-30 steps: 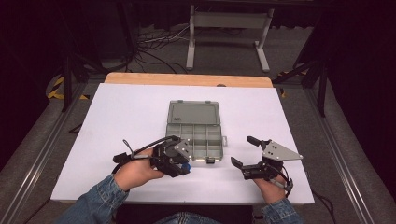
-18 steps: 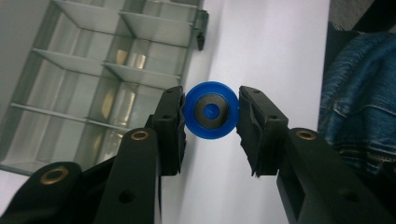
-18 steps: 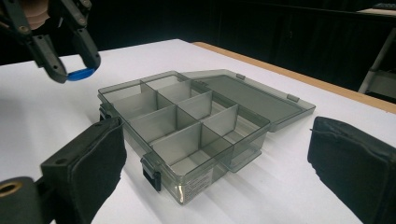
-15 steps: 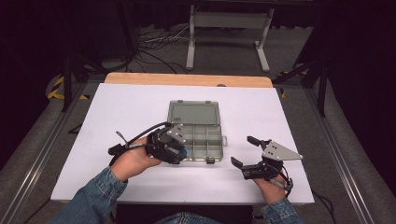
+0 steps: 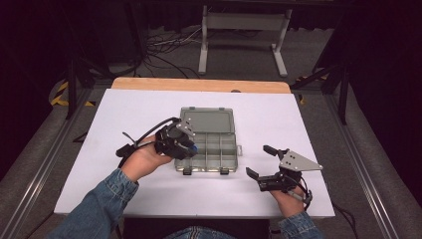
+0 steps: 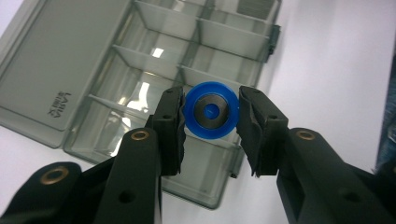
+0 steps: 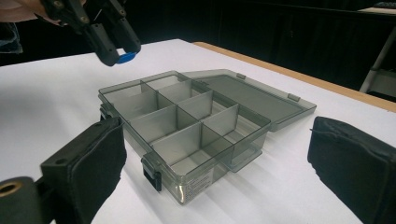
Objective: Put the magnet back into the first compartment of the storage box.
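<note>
Left gripper [image 5: 185,142] – jaws pinch a blue disc [image 6: 211,111] with a dark centre, held above the left end of the box [image 5: 219,149]. Box mid-table [image 5: 124,109], lid laid flat toward the far edge, compartments bare. Right gripper [image 5: 261,161] – jaws spread wide, near the front-right corner, apart from the box.

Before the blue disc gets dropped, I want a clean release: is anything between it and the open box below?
Nothing visible. The left gripper holds the blue disc above the compartment box, whose lid lies folded back flat. The compartments under it look bare, and the right gripper sits off to the side.
</note>
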`<state>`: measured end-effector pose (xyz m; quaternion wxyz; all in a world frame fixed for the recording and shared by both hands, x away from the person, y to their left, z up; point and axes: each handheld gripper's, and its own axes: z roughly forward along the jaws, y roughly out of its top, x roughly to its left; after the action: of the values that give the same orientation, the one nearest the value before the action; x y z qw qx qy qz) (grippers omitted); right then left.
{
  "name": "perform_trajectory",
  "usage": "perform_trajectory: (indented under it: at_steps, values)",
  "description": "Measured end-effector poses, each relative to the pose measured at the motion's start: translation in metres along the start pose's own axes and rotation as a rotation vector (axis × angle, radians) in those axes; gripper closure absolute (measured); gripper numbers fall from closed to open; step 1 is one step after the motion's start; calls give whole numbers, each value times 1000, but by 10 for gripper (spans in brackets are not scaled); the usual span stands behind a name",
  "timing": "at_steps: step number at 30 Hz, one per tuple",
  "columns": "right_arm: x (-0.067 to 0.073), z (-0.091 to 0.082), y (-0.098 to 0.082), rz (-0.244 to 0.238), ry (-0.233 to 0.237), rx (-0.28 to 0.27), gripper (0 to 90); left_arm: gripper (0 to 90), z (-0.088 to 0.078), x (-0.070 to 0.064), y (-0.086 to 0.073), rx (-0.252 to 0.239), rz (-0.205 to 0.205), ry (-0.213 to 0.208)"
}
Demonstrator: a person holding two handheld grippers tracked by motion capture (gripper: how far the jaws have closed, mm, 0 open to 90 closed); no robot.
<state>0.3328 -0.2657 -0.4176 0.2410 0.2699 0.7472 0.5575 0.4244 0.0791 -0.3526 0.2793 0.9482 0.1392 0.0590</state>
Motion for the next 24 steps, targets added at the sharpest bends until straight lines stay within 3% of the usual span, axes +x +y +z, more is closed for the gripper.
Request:
perform_trajectory:
  at_steps: [12, 24]
  values:
    - [-1, 0, 0, 4, 4, -3, 53, 625, 3, 26, 2, 5, -55, 54]
    - [-1, 0, -1, 1, 6, 1, 53, 625, 6, 49, 1, -8, -104, 73]
